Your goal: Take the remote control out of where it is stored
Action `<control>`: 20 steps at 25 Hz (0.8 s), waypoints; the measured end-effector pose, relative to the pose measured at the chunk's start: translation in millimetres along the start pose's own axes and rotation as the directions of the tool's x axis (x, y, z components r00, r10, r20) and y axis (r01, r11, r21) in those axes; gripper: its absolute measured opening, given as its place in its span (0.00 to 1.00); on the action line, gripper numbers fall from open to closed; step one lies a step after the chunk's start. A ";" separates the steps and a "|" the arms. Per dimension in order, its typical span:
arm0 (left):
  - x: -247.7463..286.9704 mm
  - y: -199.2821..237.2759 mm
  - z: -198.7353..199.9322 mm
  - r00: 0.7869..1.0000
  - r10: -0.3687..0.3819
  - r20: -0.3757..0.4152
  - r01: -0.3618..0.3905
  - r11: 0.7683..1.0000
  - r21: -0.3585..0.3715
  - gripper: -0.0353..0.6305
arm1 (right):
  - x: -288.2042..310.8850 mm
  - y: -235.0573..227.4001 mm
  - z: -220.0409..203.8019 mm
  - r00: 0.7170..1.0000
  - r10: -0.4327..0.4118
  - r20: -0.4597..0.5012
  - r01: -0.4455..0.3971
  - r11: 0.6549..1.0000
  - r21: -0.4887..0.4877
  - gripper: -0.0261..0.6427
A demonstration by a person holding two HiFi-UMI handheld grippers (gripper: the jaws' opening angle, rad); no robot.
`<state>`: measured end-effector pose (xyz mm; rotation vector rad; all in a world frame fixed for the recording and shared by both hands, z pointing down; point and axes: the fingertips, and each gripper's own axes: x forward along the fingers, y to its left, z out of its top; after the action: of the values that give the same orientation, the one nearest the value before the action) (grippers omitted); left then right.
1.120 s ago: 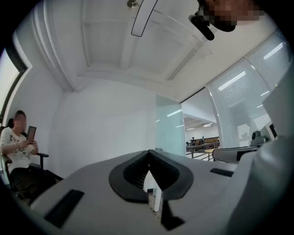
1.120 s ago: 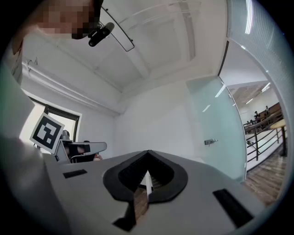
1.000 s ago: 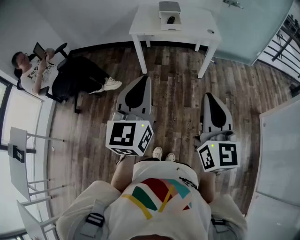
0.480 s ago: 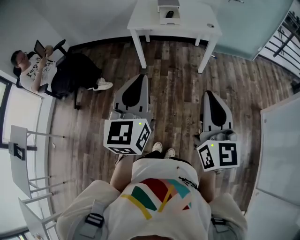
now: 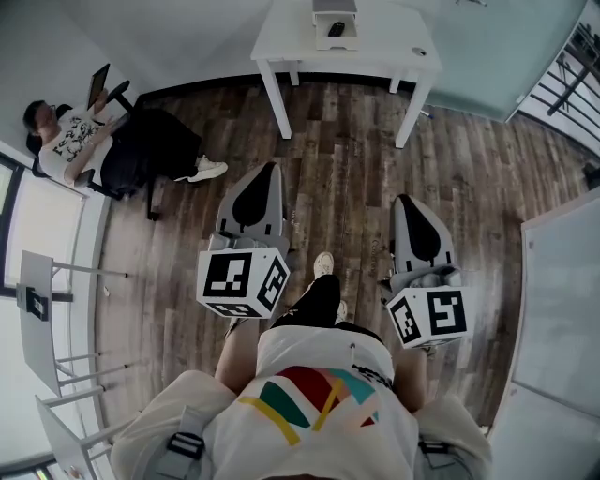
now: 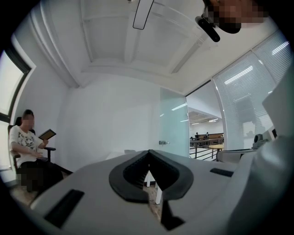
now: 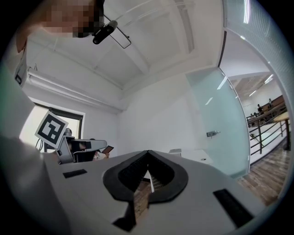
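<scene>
We see left claw (image 6: 149,152) fully closed, grey tips meeting, nothing between. Right claw (image 7: 148,151) same: tips pinched together, empty. Both point level above brown wood-plank floor (image 5: 347,159), well apart from white four-legged counter (image 5: 394,52). On counter, small grey open box (image 5: 335,9). Dark oblong in it, probably black remote control (image 5: 336,28); too small for us to be sure.

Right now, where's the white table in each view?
Head view: white table top centre, against the far wall.
Left gripper view: the table near centre, below the middle.
Right gripper view: the table right of centre, below the middle.
Shared landmark: frosted glass panel, right of the table in all three.
</scene>
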<state>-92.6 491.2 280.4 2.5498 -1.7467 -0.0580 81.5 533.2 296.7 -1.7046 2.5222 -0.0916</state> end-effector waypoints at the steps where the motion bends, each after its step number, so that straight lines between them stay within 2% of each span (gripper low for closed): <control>1: 4.0 -0.4 1.1 1.000 -0.005 0.006 0.005 1.000 -0.002 0.06 | 2.3 -2.2 -1.0 1.000 0.001 -0.004 -0.001 1.000 -0.003 0.04; 9: 64.7 1.5 -0.9 0.998 -0.040 0.043 0.041 0.999 -0.022 0.06 | 40.9 -39.1 -11.6 0.999 -0.034 -0.042 0.034 0.999 0.001 0.04; 15: 128.5 21.4 12.1 0.997 -0.033 0.076 0.035 0.999 -0.025 0.06 | 103.7 -63.1 1.4 0.999 0.003 -0.032 -0.003 1.000 -0.003 0.04; 20: 174.9 46.5 17.9 0.997 -0.023 0.072 0.025 0.999 -0.035 0.06 | 161.8 -76.1 9.3 0.999 0.024 -0.031 -0.024 1.000 0.002 0.04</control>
<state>-73.7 310.9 265.0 2.5743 -1.7224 -0.1813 92.8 354.7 287.9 -1.6848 2.5628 -0.1194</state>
